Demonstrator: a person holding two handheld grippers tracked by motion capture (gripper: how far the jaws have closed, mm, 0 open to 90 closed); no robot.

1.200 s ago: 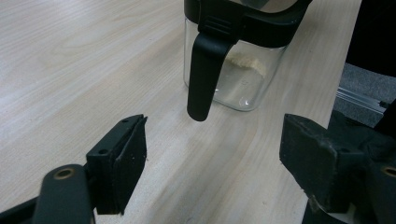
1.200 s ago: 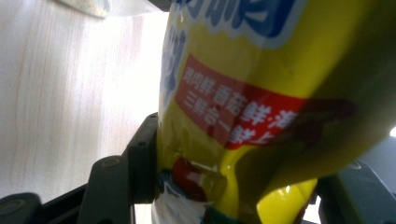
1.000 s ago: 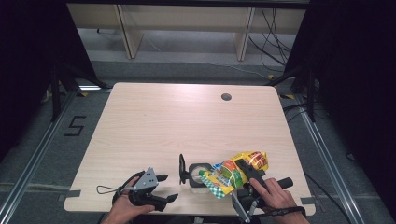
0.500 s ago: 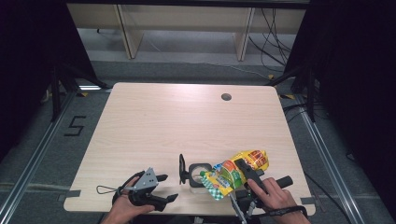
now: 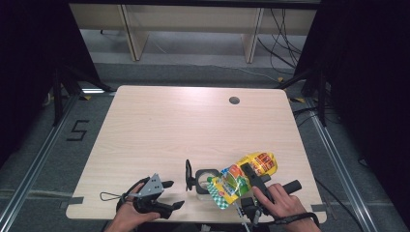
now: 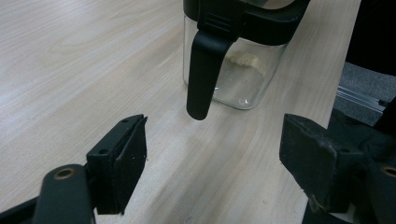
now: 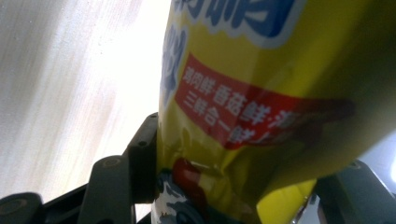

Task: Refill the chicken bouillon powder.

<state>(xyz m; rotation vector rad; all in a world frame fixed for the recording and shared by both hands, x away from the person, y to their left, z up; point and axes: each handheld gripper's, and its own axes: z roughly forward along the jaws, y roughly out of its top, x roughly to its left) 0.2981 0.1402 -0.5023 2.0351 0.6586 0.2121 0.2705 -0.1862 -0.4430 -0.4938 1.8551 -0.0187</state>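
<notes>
Work: pouring from bag into jar, near edge of table.
Right gripper: jaws pinching the bag, tilted toward the jar, judged to tip its contents in.
Left gripper: jaws spread, empty, left of the jar handle; likely ready to steady it.
Jar: upright, lid open, a few crumbs inside.

Left hand-held gripper agape, right hand-held gripper clamped.
</notes>
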